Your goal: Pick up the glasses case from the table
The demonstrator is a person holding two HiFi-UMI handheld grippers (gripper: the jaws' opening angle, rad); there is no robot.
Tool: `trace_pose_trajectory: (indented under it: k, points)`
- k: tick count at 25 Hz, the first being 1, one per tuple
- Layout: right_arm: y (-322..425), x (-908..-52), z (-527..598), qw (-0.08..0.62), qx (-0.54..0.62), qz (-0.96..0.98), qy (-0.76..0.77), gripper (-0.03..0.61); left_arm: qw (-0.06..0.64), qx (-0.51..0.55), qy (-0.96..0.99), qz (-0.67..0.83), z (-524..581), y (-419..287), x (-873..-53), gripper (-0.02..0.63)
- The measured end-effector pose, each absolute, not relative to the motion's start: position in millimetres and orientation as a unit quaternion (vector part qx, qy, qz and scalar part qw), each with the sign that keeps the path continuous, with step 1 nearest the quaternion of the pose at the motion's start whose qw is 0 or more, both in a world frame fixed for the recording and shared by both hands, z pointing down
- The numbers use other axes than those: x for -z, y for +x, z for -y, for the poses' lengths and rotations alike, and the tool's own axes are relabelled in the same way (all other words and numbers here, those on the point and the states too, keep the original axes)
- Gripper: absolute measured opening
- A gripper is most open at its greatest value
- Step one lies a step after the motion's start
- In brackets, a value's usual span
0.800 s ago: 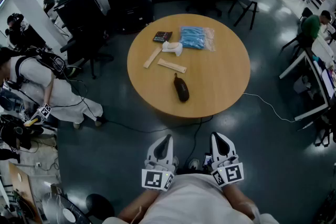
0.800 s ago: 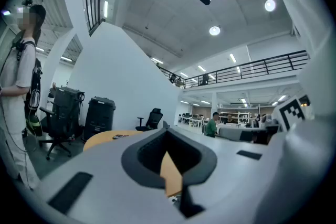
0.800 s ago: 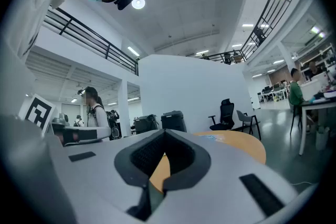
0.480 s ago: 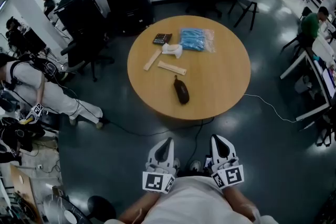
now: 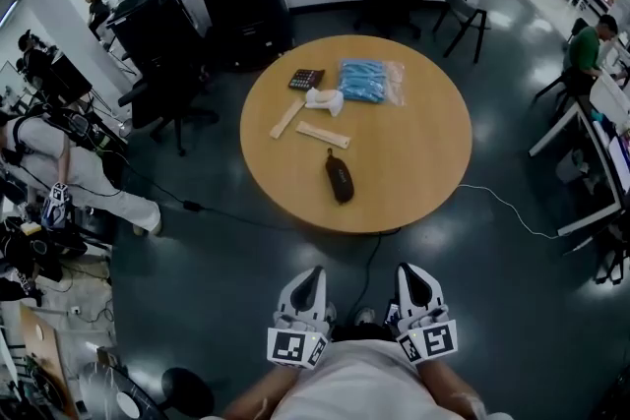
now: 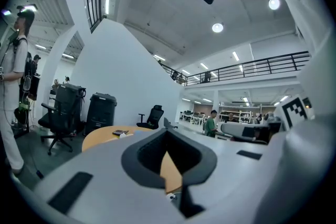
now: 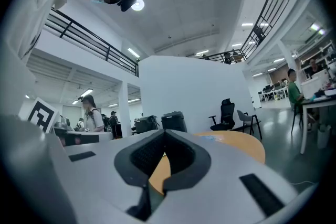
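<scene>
Black glasses case (image 5: 339, 180) lies on the round wooden table (image 5: 423, 143) at the head view's centre, well apart from the left gripper (image 5: 313, 272) and right gripper (image 5: 408, 270) at the bottom edge. In the left gripper view, the jaws meet with nothing between them. In the right gripper view, the jaws are likewise together and hold nothing.

Head view looks down, gripper views level, probably sharing table (image 5: 418, 148).

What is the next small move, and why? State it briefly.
Probably step toward the table, carrying both grippers forward. The glasses case lies near the table's near edge, well ahead of the left hand-held gripper and right hand-held gripper. Both sit close to the body, jaws together and empty, so neither seems within reach yet.
</scene>
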State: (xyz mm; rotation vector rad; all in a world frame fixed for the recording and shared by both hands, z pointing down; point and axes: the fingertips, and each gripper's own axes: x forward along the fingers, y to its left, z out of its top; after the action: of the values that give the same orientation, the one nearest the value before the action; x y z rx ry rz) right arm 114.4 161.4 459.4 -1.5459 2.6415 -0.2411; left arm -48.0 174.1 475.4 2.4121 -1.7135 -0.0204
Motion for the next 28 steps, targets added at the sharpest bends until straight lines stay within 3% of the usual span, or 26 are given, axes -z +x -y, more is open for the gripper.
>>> trace_pose_trajectory:
  k: [17, 28]
  points:
    - [132.6, -466.3, -38.1, 0.03, 0.052, -0.855, -0.515, 0.015, 0.118, -0.014, 0.804, 0.582, -47.6, -46.3, -522.9, 0.008]
    - [101.4, -456.7, 62.8, 0.012, 0.046, -0.843, -0.536, 0.015, 0.196, -0.047, 0.815, 0.543, 63.8, -69.7, -574.2, 0.009]
